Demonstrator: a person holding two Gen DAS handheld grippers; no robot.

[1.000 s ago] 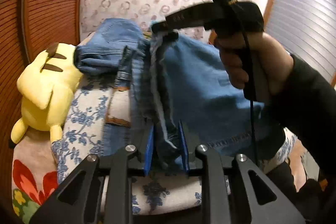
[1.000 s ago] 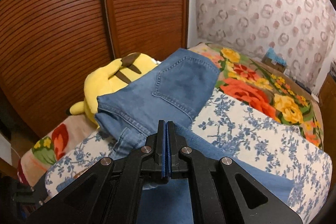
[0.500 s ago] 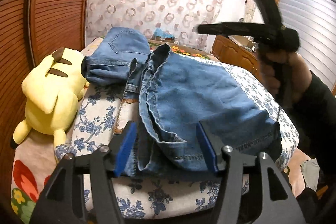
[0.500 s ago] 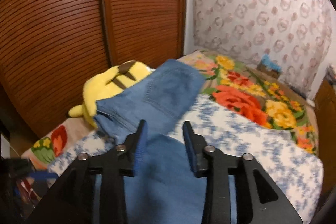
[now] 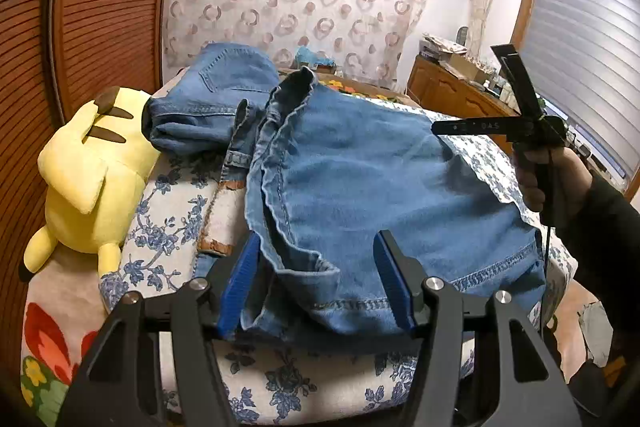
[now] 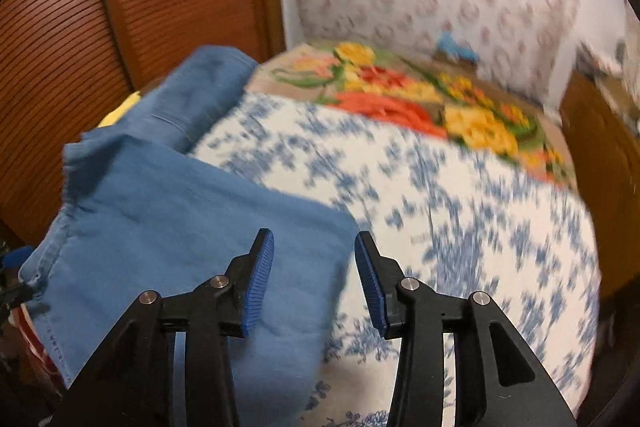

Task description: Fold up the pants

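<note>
Blue jeans [image 5: 360, 187] lie folded on the blue-flowered bedcover [image 5: 168, 211], waist end at the far left. My left gripper [image 5: 316, 267] is open at the near hem; a fold of denim lies between its blue pads [image 5: 240, 279], which do not press it. In the blurred right wrist view my right gripper [image 6: 314, 267] hovers over the right edge of the jeans [image 6: 160, 227]. Its jaws are opening and nothing is pinched between them. A hand [image 5: 536, 179] holds that gripper at the right of the left wrist view.
A yellow plush toy [image 5: 88, 171] lies at the bed's left edge against a slatted wooden door [image 5: 100, 7]. A bright flowered blanket [image 6: 400, 95] covers the far end. A wooden cabinet [image 5: 452, 95] stands at the right, near the window blinds.
Both grippers were shut on the lifted jeans; both have opened and let go. The jeans now lie flat. The right gripper has swung off to the right.
</note>
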